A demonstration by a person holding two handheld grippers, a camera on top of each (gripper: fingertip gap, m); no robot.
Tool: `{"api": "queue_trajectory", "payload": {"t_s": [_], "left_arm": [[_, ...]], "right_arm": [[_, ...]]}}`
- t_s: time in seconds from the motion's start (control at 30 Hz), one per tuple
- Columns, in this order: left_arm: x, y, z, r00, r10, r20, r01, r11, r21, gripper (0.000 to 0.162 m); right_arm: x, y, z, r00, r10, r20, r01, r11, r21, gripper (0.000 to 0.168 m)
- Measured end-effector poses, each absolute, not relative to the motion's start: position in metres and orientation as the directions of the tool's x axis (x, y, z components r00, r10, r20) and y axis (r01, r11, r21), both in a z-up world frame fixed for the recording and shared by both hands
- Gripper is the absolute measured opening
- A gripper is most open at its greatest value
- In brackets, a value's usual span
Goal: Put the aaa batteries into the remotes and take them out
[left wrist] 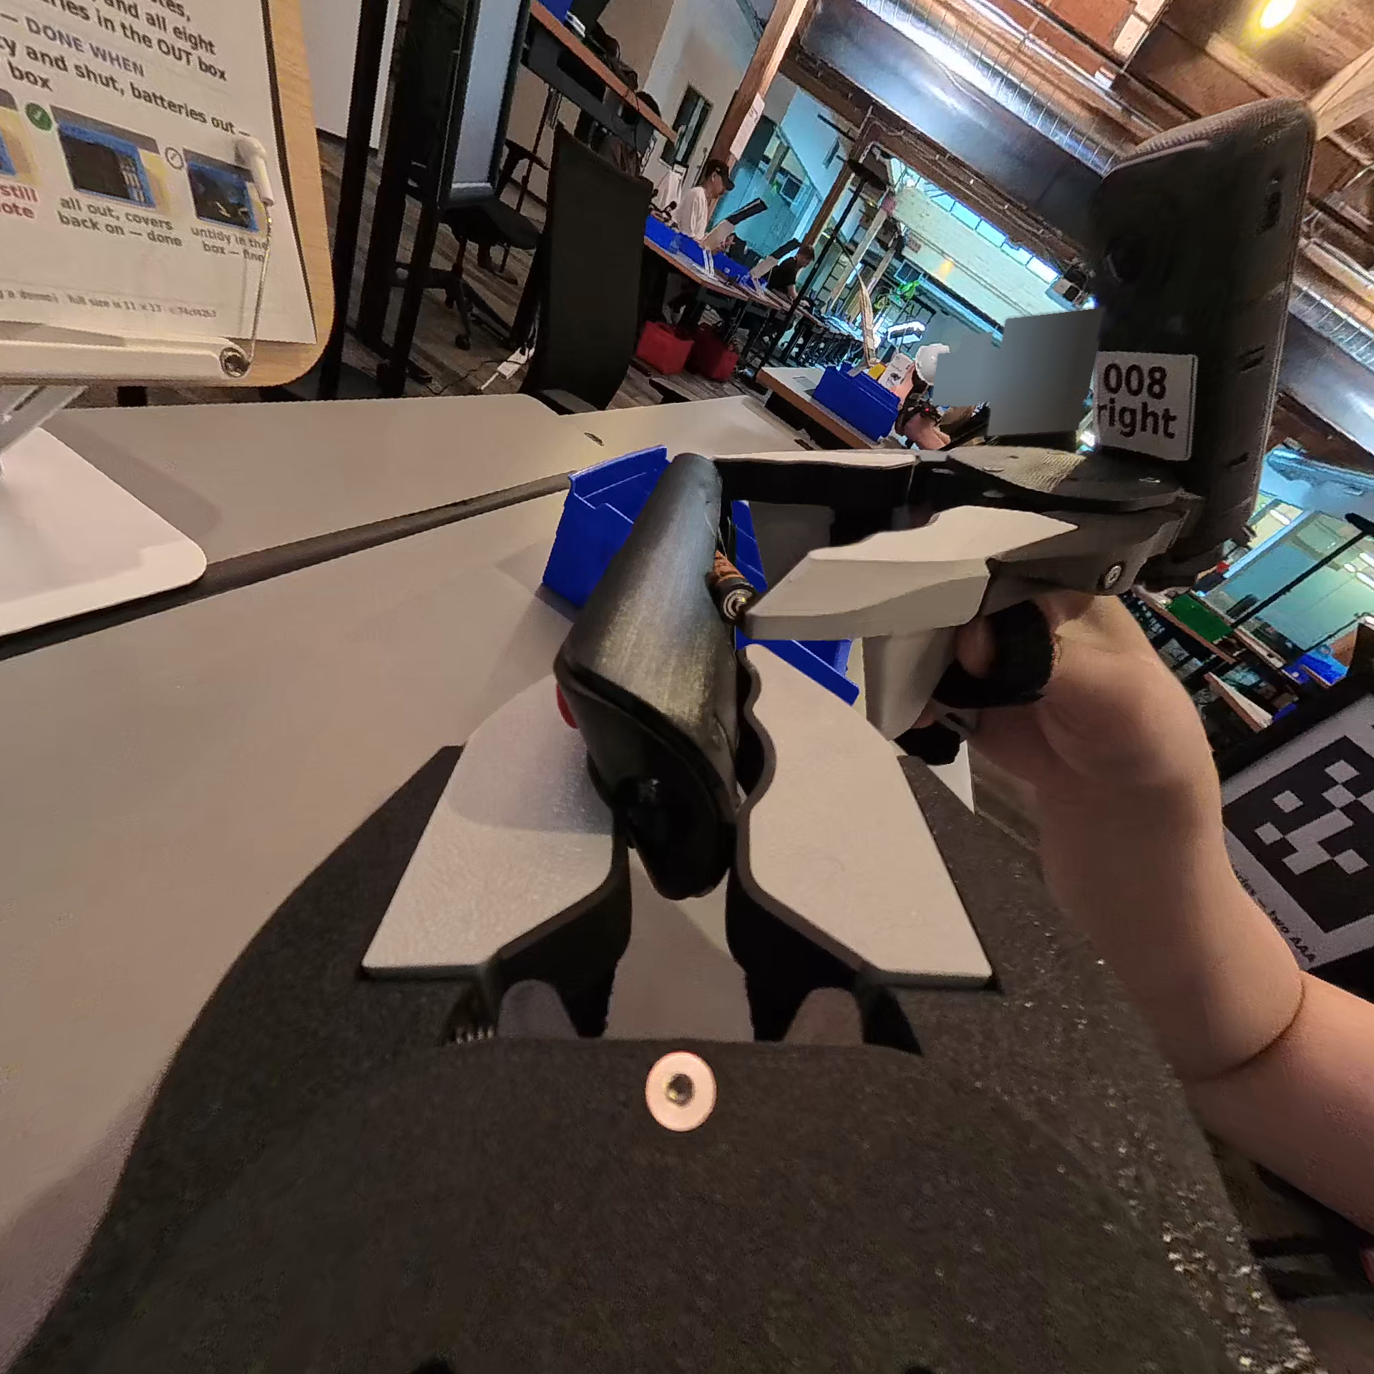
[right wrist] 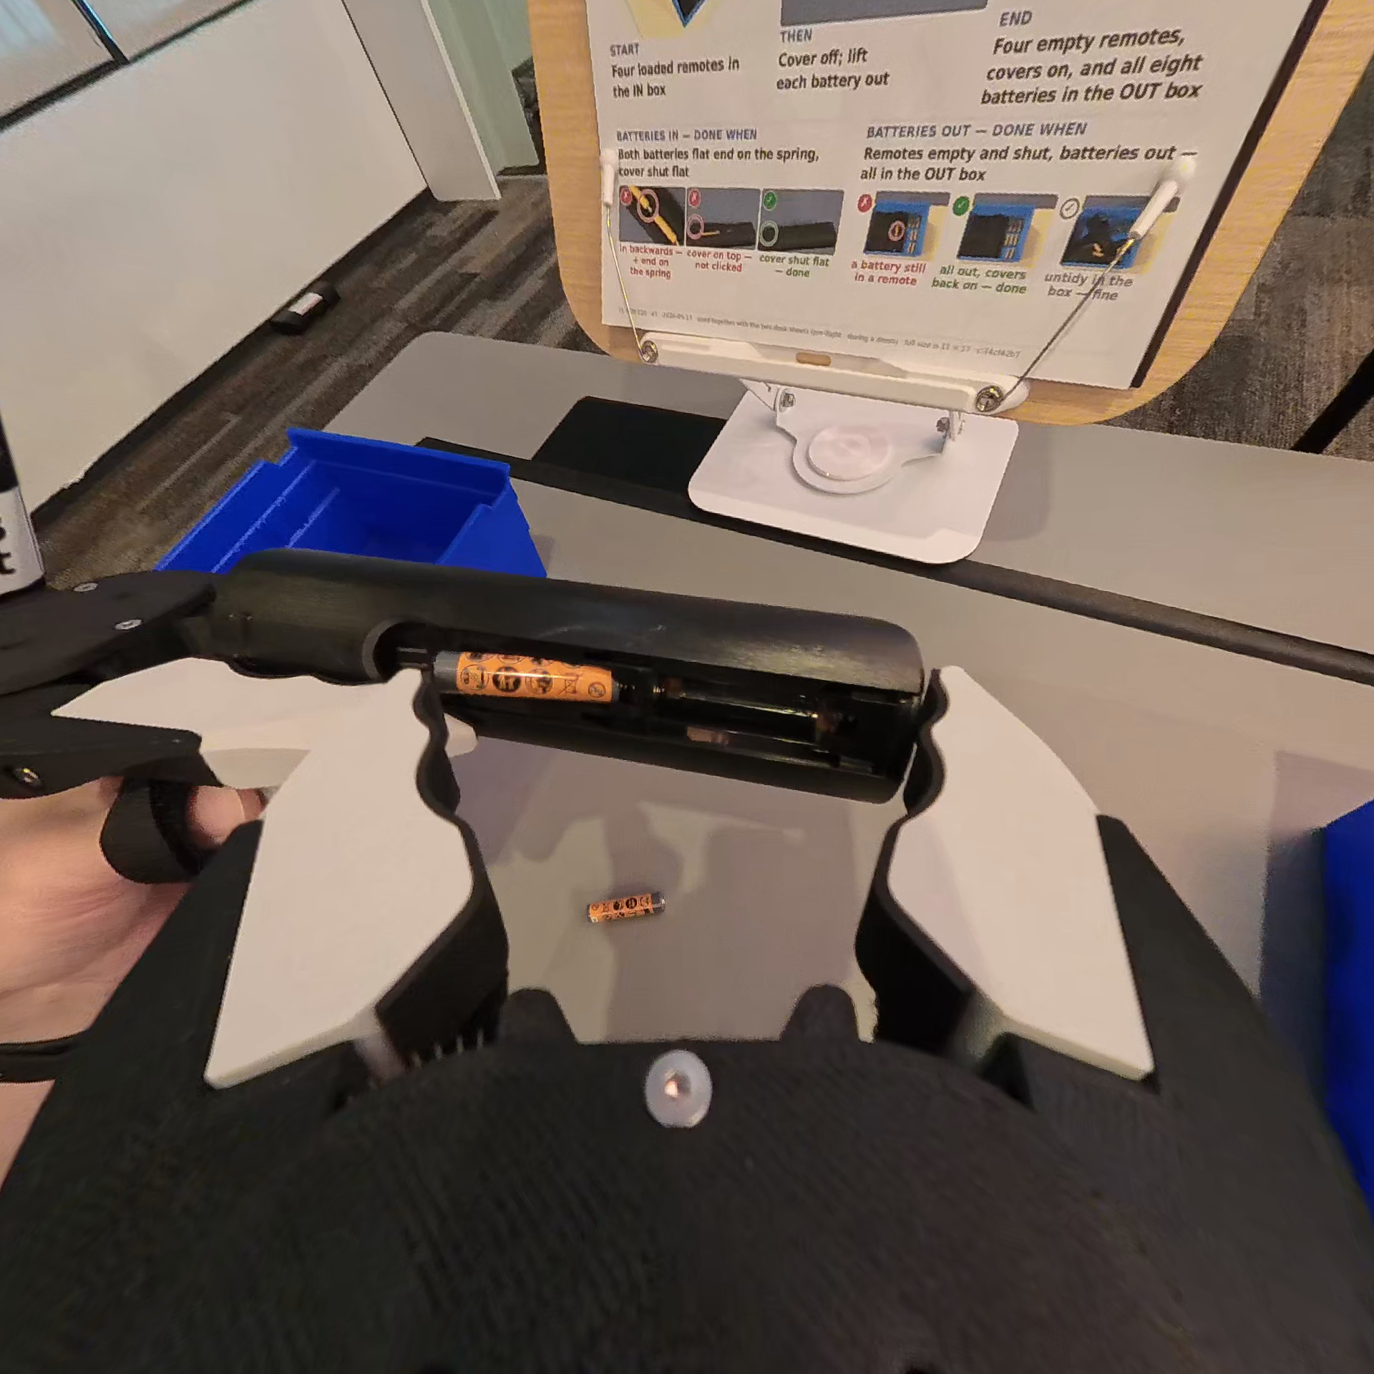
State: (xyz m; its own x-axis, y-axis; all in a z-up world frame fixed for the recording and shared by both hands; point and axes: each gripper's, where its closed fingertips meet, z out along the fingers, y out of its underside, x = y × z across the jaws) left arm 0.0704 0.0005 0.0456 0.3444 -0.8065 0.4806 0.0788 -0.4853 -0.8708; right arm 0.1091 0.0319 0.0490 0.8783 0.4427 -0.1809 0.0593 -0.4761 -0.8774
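Note:
My left gripper (left wrist: 662,691) is shut on a black remote (left wrist: 654,595) and holds it above the grey table. In the right wrist view the remote (right wrist: 669,617) lies crosswise with its battery bay open toward me. One orange AAA battery (right wrist: 524,676) sits in the bay's left half; the other slot looks empty. My right gripper (right wrist: 684,729) is open, and its fingertips (right wrist: 439,714) straddle the bay. One tip touches the battery's end (left wrist: 732,595). A second orange battery (right wrist: 624,907) lies on the table below.
A blue bin (right wrist: 357,505) stands on the table behind the remote, also seen in the left wrist view (left wrist: 595,520). Another blue bin edge (right wrist: 1349,966) is at the right. An instruction board on a white stand (right wrist: 855,476) is at the back. A person's hand (left wrist: 1078,743) holds the right gripper.

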Motion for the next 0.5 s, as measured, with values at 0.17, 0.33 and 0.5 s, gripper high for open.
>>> {"api": "queue_trajectory", "payload": {"t_s": [0.17,0.33,0.5], "left_arm": [[0.069,0.000,0.049,0.353,-0.821,0.449,0.075,-0.453,-0.888,0.026],[0.070,-0.002,0.053,0.355,-0.833,0.425,0.083,-0.424,-0.902,0.025],[0.068,-0.004,0.062,0.371,-0.849,0.377,0.088,-0.372,-0.924,0.025]], "right_arm": [[0.108,0.032,0.053,0.876,0.451,-0.172,0.063,-0.460,-0.885,0.119],[0.110,0.032,0.058,0.884,0.451,-0.121,0.093,-0.424,-0.901,0.117],[0.107,0.030,0.068,0.880,0.466,-0.086,0.110,-0.378,-0.919,0.118]]}}
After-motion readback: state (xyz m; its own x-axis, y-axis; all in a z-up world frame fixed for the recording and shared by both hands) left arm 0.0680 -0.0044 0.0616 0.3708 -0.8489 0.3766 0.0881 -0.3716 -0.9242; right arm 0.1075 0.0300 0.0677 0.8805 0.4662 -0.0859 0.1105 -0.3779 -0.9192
